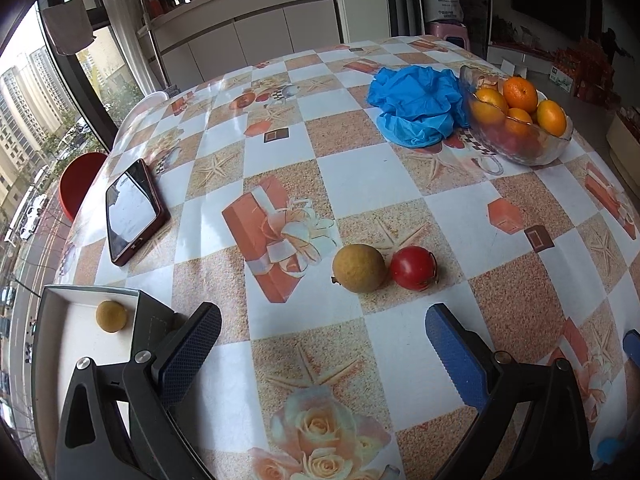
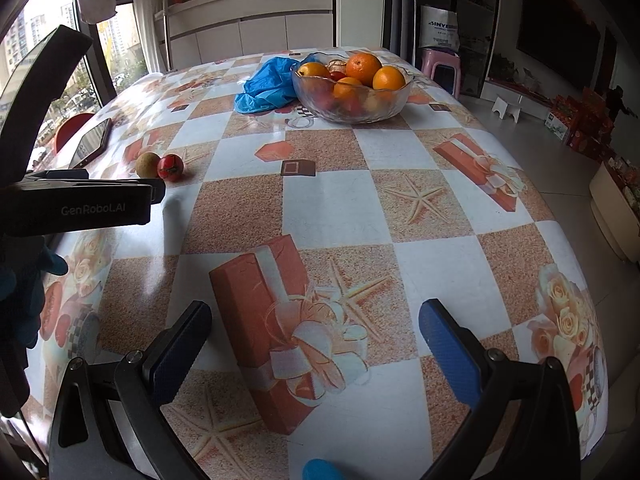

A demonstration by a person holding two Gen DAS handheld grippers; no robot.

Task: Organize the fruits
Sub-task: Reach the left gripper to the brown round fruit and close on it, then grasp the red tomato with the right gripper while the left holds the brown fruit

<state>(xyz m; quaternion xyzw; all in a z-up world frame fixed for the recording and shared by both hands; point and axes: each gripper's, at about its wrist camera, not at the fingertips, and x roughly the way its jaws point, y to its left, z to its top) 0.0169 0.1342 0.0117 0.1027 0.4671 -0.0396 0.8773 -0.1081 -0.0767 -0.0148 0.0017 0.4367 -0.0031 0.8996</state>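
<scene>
- "GenRobot.AI" stands in pale letters on the black body of the left tongs (image 2: 80,210), seen from the right wrist camera at the left edge of the bench (image 2: 460,248).
- "SINVE…", blue and cut off, stands on a white bag (image 2: 442,28) beyond the far right corner of the bench; the smaller lines beneath it are too small to read.

Longan (image 1: 359,268) touching tomato (image 1: 414,267) mid-table; second longan (image 1: 111,316) in box (image 1: 48,360) left; bowl (image 1: 520,148) far right.
</scene>
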